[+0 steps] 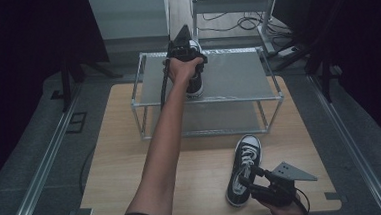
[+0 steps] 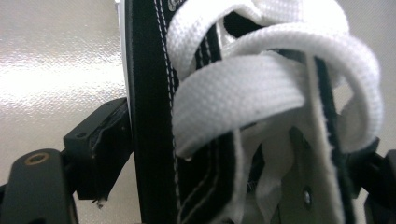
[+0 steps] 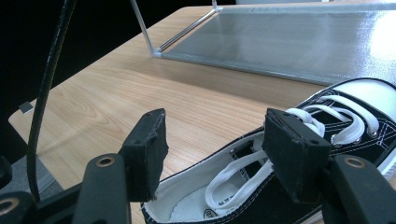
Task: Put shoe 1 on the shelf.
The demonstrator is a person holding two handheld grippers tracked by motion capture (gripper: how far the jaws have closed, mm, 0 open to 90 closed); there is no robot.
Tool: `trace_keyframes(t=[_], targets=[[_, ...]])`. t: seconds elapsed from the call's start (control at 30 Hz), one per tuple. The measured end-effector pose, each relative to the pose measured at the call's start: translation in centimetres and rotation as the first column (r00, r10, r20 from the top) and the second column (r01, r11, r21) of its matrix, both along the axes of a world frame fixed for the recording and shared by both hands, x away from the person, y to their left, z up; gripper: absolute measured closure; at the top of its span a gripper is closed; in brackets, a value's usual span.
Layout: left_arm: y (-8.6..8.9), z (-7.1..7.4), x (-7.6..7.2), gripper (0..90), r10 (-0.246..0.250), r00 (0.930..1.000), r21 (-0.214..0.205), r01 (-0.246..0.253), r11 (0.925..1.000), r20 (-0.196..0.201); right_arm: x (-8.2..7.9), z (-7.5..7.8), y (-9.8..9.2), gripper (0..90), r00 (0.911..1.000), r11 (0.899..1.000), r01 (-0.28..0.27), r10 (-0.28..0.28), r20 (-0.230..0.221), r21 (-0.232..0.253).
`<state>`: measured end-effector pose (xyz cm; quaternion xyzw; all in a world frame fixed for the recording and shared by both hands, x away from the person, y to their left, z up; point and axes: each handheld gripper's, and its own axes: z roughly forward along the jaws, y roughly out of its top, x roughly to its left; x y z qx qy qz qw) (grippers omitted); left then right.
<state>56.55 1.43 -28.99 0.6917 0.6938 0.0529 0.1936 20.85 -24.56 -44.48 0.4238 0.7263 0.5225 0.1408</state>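
Observation:
A black-and-white sneaker [image 1: 196,88] stands on the top shelf of a metal rack [image 1: 236,74]. My left gripper [image 1: 192,76] reaches down onto it from above, mostly hidden by the hand. In the left gripper view its jaws [image 2: 240,147] hold the shoe's black side [image 2: 149,93], laces and tongue between them, the left pad against the side. A second sneaker [image 1: 243,169] lies on the wooden table [image 1: 126,156] at the front right. My right gripper [image 1: 249,176] stands open at its heel, jaws [image 3: 215,135] astride the shoe's opening [image 3: 243,177] without pressing on it.
The rack has a lower shelf [image 3: 289,42] just beyond the table sneaker's toe. The left gripper's cable [image 3: 49,84] hangs down past the table's left side. Bare table stretches left of the outstretched arm. Dark curtains and floor rails surround the table.

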Motion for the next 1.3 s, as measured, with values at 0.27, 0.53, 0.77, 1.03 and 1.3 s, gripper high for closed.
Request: trace_keyframes(t=[0.27, 0.53, 0.77, 1.03, 1.3], targets=[[-0.1, -0.1, 0.0, 14.4, 0.002, 1.0000, -0.008, -0.002, 1.0000, 0.002, 0.0, -0.1, 0.0, 39.8, 1.0000, 1.000, -0.002, 0.002, -0.002, -0.002], [0.1, 0.8, -0.6, 12.2, -0.025, 0.9953, -0.037, 0.029, 0.9989, 0.094, 0.0, -0.1, 0.1, 39.8, 1.0000, 1.000, -0.004, 0.004, -0.002, -0.002], [1.1, 2.3, -2.3, 12.2, -0.072, 0.9771, -0.084, 0.090, 0.9924, 0.200, -0.1, -0.1, 0.4, 39.8, 1.0000, 1.000, -0.010, 0.010, -0.002, -0.007], [3.3, 3.6, -5.1, 14.8, -0.158, 0.9450, -0.124, 0.200, 0.9719, 0.286, -0.2, -0.1, 0.6, 39.8, 1.0000, 1.000, -0.009, 0.009, 0.002, -0.012], [5.6, 3.5, -7.5, 18.7, -0.234, 0.9121, -0.172, 0.304, 0.9371, 0.337, -0.2, -0.3, 1.0, 39.8, 0.9997, 0.999, -0.022, 0.022, -0.004, -0.023]])
